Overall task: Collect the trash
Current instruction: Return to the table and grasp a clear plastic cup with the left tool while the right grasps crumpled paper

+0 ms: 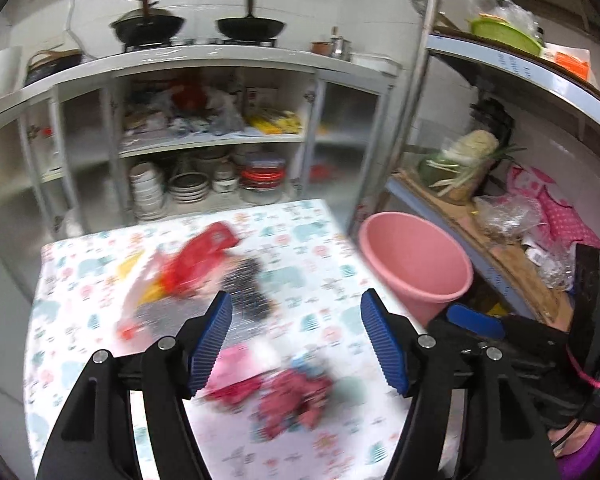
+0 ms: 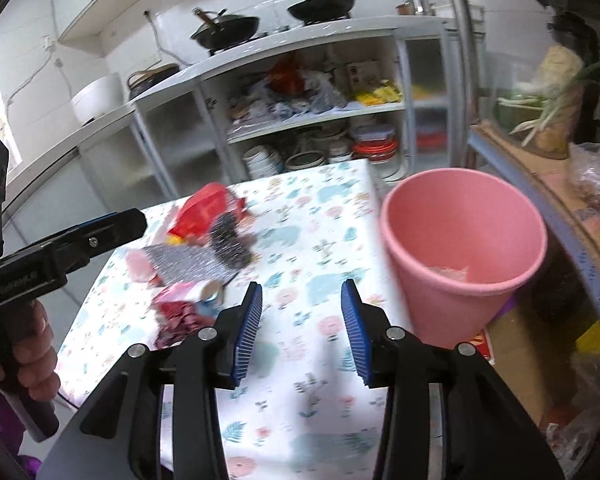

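Both the left gripper (image 1: 296,338) and the right gripper (image 2: 302,330) hang with jaws apart and empty over the counter (image 2: 320,208). Wrappers (image 2: 208,248) lie heaped at its middle, the pink bin (image 2: 460,256) just off its right edge; I'd drop the jaws astride one wrapper and pinch it alone

Wrappers (image 2: 204,236) in red, silver and pink lie scattered on the patterned table (image 2: 300,360). A pink bucket (image 2: 464,256) stands upright beside it, scraps inside.
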Available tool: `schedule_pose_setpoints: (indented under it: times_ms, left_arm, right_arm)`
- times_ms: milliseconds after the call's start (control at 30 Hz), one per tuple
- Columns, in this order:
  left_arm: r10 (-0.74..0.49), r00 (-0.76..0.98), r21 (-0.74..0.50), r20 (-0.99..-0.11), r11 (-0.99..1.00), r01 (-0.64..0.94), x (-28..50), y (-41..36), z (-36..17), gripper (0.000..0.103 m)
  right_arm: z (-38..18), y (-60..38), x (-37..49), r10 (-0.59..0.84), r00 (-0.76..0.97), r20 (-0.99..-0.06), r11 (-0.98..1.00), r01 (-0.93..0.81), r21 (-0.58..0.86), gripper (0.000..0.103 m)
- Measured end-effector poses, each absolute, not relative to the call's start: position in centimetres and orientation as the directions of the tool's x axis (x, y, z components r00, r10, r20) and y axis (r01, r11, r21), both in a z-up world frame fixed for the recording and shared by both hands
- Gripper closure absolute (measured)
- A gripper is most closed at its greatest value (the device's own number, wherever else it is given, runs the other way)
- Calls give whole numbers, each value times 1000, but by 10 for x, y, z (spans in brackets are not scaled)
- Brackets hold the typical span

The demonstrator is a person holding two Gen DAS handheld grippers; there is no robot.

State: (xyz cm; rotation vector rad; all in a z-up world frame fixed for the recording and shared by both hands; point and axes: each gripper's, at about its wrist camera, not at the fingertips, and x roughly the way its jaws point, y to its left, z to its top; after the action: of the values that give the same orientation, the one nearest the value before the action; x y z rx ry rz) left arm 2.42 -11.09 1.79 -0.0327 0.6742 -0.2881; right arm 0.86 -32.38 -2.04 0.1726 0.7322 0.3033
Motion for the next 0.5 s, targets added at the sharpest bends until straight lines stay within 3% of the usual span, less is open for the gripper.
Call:
schedule_pose_setpoints:
  times_ms: [500]
  left_arm:
    - [-101, 726, -126, -681, 992, 20, 21, -2, -32, 37]
  right_arm:
    - [-44, -263, 17, 459, 565, -686, 886, -344, 310, 61]
